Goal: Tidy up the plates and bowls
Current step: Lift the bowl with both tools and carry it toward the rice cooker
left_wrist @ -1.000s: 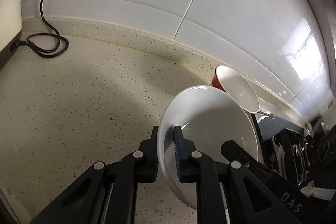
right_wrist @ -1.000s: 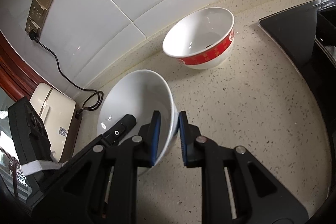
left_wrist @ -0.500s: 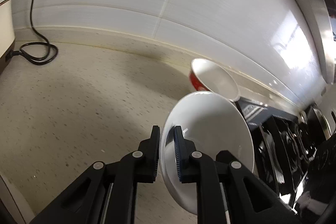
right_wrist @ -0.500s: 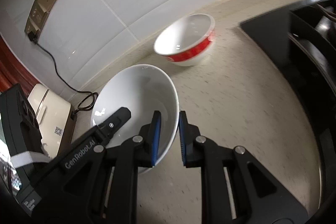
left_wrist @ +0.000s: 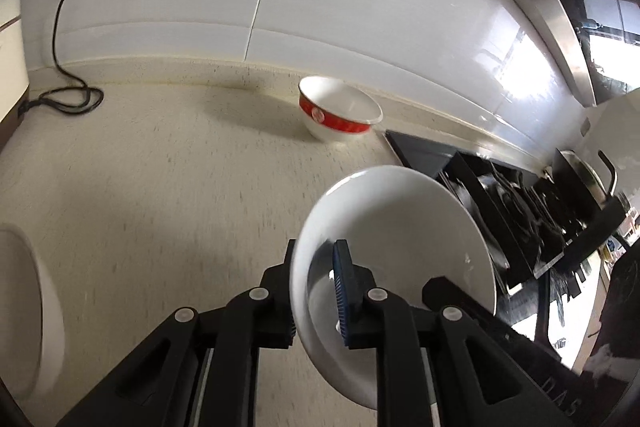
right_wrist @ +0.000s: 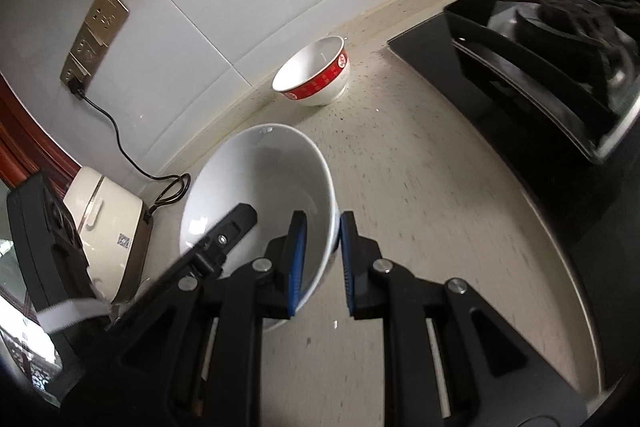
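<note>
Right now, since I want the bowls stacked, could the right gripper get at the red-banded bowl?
Probably not yet: the right gripper straddles the rim of the white bowl. The counter toward the red-banded bowl looks free.

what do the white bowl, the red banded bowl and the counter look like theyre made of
White bowl: probably glazed ceramic; smooth, glossy, with soft highlights inside.
Red-banded bowl: likely glazed ceramic too; a shiny white body with a printed red band under the rim.
Counter: looks like cream stone or composite, speckled with dark flecks, with a low sheen; which one is unclear.
</note>
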The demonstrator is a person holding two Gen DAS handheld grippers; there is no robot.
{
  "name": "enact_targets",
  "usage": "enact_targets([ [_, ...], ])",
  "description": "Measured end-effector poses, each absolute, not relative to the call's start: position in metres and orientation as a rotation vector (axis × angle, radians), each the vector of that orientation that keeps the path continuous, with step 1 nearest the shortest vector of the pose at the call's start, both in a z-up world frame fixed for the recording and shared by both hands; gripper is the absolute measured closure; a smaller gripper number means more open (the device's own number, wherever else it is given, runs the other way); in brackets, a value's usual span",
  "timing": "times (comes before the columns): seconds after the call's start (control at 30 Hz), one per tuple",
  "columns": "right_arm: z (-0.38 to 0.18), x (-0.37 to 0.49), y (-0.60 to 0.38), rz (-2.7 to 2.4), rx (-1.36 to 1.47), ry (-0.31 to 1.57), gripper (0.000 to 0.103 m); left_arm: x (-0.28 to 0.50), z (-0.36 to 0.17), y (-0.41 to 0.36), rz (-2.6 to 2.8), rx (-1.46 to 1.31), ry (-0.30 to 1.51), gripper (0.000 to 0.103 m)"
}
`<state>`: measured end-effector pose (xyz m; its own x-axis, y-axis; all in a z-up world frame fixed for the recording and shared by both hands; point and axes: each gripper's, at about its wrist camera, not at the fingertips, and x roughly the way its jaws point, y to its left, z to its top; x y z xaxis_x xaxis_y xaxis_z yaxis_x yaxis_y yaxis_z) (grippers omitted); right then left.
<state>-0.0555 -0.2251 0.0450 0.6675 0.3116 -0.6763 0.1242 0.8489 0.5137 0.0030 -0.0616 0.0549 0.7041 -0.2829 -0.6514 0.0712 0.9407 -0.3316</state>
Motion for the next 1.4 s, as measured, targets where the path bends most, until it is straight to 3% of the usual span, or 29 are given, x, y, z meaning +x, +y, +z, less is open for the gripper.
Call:
enact_targets([
  [0.53,0.052,-0.129,-0.213,0.131,0.572,0.835,0.083,-0.060,0.054,-0.048,-0.209,-0.290,0.761,0.086],
  [1.4,0.083,-0.138,-0.120,0.268,0.482,0.803,0.083,-0.108,0.079,0.045,-0.138,-0.331,0.656,0.086],
])
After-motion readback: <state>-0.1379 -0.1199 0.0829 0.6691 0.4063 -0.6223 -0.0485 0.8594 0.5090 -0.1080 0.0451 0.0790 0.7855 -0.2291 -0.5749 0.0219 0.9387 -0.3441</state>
